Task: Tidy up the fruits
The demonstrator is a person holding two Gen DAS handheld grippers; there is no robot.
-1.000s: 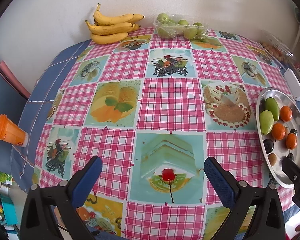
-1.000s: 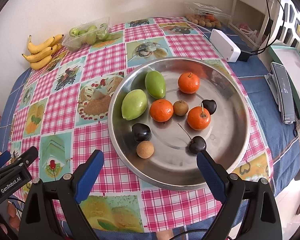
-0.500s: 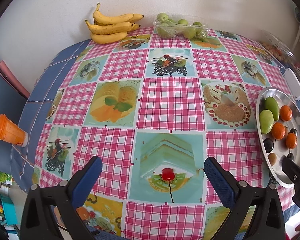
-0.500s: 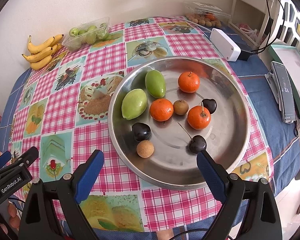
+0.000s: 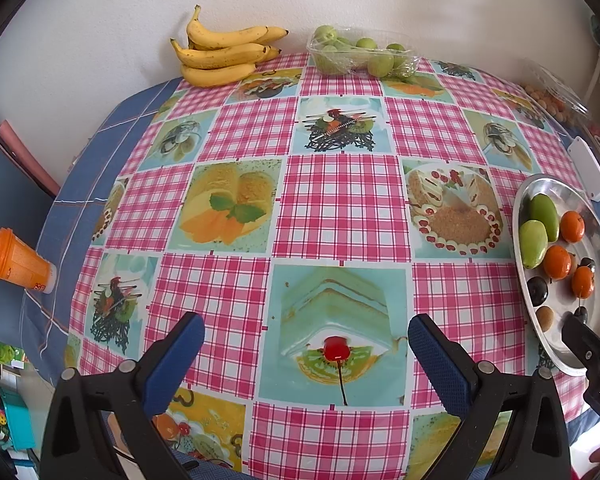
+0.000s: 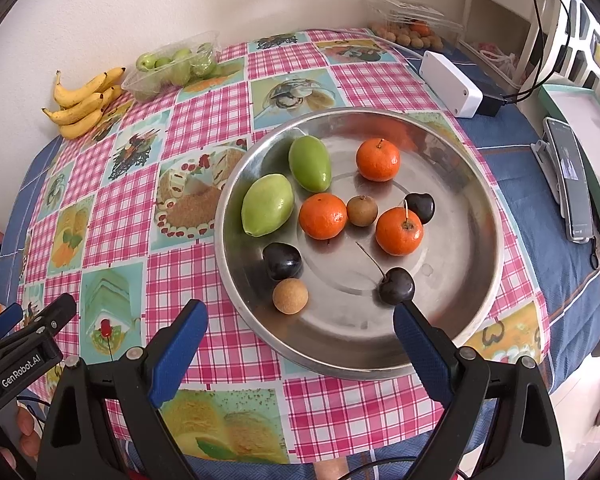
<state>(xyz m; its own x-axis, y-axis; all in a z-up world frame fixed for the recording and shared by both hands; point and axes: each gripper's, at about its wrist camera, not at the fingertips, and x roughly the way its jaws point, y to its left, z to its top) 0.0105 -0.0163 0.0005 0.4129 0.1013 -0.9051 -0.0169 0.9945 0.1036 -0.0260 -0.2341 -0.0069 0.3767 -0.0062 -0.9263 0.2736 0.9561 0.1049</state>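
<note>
Both grippers hang over the near edge of the worktop (image 5: 340, 208), tipped steeply downward, one beside the other. The left gripper (image 5: 306, 354) sits above a bare patch of the checked cloth, over the printed cake with the cherry; its blue fingers (image 5: 176, 356) are spread wide apart with nothing between them. In the right wrist view its black body shows at the lower left, and part of a hand (image 6: 24, 432) is curled under it.

The right gripper (image 6: 300, 342) is poised above the near rim of the metal tray (image 6: 452, 200), which stands on the right side of the worktop. Its fingers (image 6: 420, 344) are just as wide open and grip nothing; the right-hand one stands just in front of a dark cherry (image 6: 396, 285).

The fruit lies loose in the tray: two green mangoes (image 6: 268, 204) side by side toward the left, three small oranges (image 6: 323, 216) across the middle, a brown longan (image 6: 362, 210) between two of them, another tan longan (image 6: 290, 295) near the front beside a dark cherry, and a third cherry touching the right-hand orange.

At the far edge by the wall lie a bunch of bananas (image 5: 224, 54) and a clear tub of green fruit (image 5: 360, 56), well apart from the tray.
</note>
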